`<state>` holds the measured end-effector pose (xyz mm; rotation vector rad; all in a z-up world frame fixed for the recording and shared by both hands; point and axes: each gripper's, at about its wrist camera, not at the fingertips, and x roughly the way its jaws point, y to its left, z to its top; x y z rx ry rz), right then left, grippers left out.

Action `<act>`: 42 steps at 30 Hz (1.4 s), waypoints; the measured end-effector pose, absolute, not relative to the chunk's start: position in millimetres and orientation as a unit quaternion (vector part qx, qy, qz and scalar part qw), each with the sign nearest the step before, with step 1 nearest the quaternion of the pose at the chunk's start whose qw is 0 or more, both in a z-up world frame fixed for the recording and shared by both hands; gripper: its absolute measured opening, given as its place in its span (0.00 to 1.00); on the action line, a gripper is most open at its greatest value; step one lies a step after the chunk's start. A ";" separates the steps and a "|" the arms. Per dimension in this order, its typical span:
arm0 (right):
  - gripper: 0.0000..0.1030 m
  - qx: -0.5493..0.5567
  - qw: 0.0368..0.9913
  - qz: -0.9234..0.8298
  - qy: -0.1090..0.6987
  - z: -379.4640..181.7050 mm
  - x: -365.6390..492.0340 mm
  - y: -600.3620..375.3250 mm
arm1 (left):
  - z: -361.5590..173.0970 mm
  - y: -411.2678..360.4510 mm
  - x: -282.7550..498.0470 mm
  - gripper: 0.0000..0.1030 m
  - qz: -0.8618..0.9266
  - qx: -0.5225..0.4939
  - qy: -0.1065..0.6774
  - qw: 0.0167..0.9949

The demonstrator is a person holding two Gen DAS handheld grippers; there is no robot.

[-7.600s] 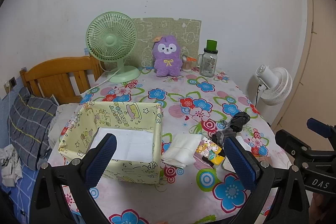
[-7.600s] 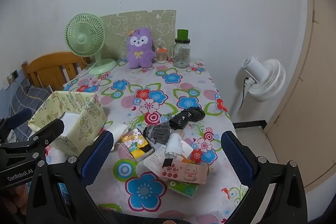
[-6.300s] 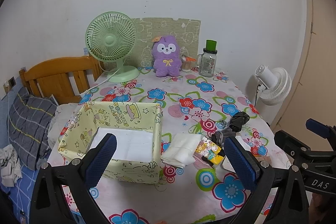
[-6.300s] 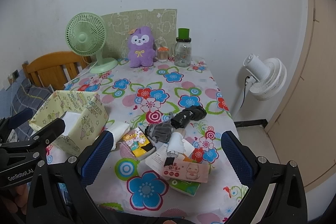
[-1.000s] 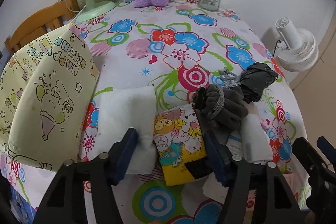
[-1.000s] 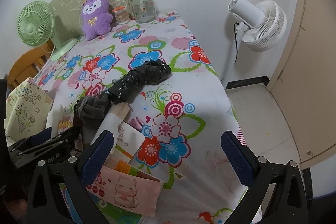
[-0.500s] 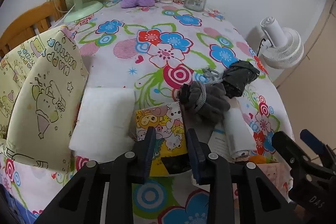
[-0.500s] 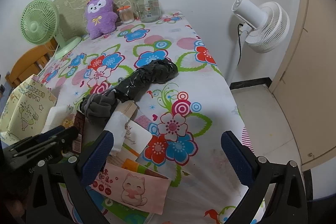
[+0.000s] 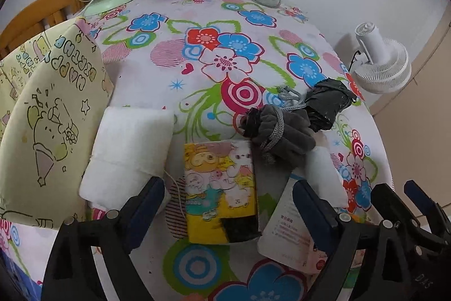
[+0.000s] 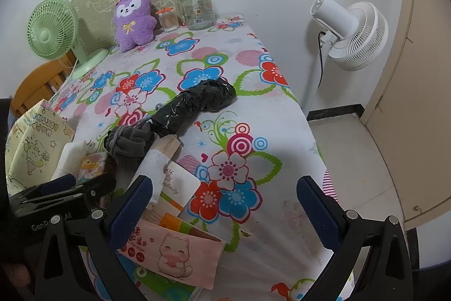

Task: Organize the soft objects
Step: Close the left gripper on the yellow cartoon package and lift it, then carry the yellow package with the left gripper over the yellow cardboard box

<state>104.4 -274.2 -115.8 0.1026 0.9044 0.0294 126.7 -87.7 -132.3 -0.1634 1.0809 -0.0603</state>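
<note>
While its jaws are opening, the left hand-held gripper [image 9: 228,205] straddles the cartoon tissue pack [image 9: 221,189], gripping nothing; just left lies the white cloth [image 9: 126,151], ready for boxing. Right hand-held gripper [image 10: 224,199] hangs released.

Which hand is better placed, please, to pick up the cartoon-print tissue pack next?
Left: its tongs straddle the cartoon-print tissue pack, jaws opening. The right tongs hang over bare tablecloth, off to the side.

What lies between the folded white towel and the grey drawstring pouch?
In the left wrist view, a cartoon-printed tissue pack lies between the white towel and the grey pouch.
</note>
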 end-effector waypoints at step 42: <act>1.00 0.004 0.884 0.047 0.466 -123.2 130.4 -229.8 | -115.9 -61.8 112.1 0.47 -0.038 -0.085 0.497 0.863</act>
